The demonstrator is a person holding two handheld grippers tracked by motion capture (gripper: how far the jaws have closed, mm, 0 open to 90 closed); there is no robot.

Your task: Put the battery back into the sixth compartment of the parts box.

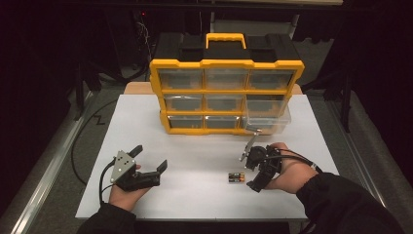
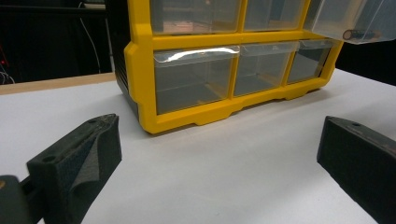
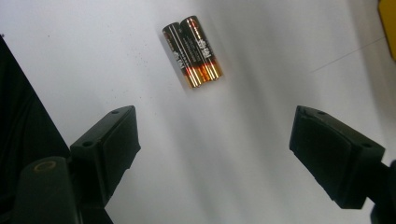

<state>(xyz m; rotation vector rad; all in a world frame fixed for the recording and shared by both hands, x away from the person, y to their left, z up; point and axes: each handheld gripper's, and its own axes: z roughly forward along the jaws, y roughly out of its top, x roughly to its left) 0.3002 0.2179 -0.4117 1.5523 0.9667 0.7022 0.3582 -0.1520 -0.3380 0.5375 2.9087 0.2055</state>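
We see 1 battery (image 2: 362, 34) already in the pulled-out drawer (image 2: 355, 18); 2 batteries (image 3: 192, 50) lie ahead of our right gripper (image 3: 212, 140), jaws wide, empty. Left gripper (image 2: 219, 163) open, idle.

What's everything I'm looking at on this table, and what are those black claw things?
Batteries: two, black and copper, lying side by side on the table ahead of the right gripper.
Drawer cabinet: one, yellow frame with a black top and clear drawers, at the far middle of the table.
Pulled-out drawer: one, clear, at the cabinet's right side; a battery lies inside.
Table: one, white top.
Left gripper: one, black, hand-held, jaws open, near left.
Right gripper: one, black, hand-held, jaws open, just short of the batteries.
Hands: two, dark sleeves, near edge.
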